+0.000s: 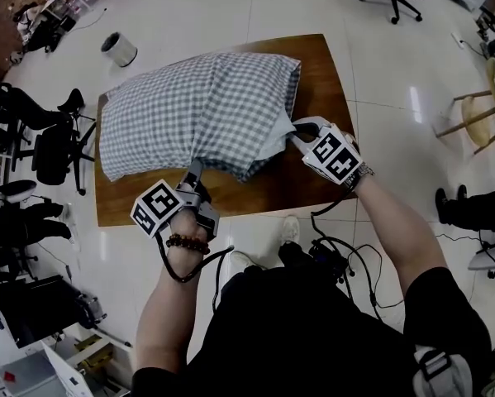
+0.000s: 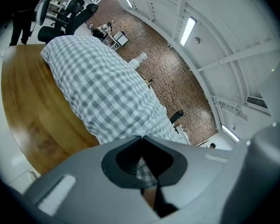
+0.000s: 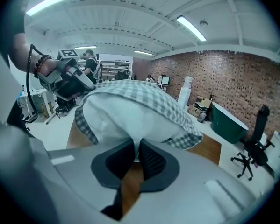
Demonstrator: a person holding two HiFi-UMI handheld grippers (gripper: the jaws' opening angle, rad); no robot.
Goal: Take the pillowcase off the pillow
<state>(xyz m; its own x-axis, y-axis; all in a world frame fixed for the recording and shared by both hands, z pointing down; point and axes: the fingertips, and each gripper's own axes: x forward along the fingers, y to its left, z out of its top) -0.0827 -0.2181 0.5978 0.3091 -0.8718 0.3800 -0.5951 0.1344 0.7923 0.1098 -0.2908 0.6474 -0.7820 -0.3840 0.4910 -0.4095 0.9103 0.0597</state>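
Grips set: my left tongs (image 1: 195,170) pinch the pillowcase (image 1: 197,106) near hem, right tongs (image 1: 297,131) clamp the pillow (image 3: 125,120); next, I reckon, pull them apart.

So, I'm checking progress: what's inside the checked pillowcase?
A white pillow shows at the open end of the pillowcase, pinched there by the right gripper. The rest of the pillow is covered.
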